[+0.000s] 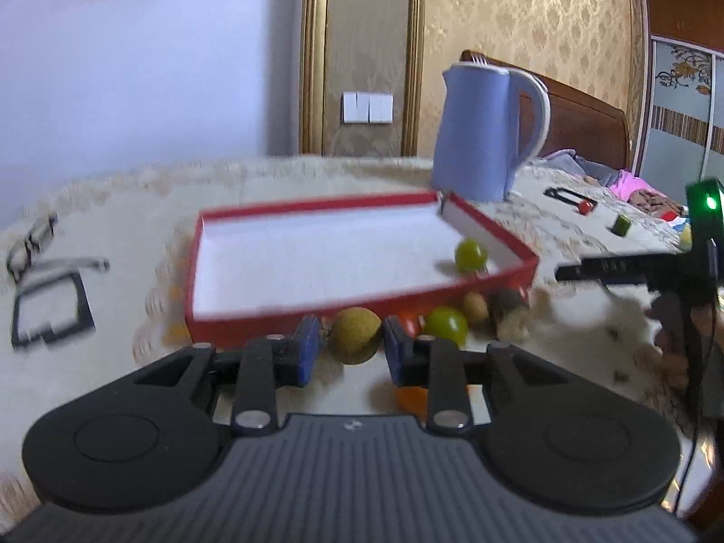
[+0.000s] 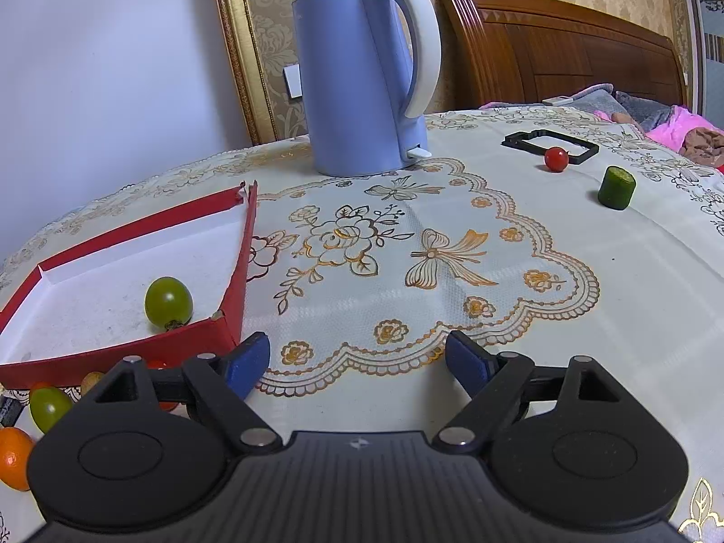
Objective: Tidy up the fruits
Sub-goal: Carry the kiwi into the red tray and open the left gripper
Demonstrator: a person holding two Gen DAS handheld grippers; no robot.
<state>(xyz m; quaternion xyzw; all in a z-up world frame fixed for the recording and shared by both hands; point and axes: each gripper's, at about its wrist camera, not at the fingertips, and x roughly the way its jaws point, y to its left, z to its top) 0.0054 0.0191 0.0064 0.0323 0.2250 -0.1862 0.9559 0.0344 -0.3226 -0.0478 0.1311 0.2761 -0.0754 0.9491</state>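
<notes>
Left wrist view: left gripper held low and level just in front of the red tray, jaws spread, a brownish round fruit between the blue pads with small gaps either side, not pinched. Along the tray's front wall: green tomato, a small red fruit, a tan oval fruit and a dark blurred item I cannot identify. Inside the tray, near its right corner: one green grape tomato. Left of the tray, in this view only: spectacles and a black frame. Right wrist view: right gripper held level over the embroidered tablecloth to the right of the tray, jaws wide apart, nothing between them. Behind the tray: blue kettle. Far right of the tray, clearer here: cherry tomato touching a second black frame, and a green cylinder piece. Below the tray's front corner, here only: an orange fruit.
</notes>
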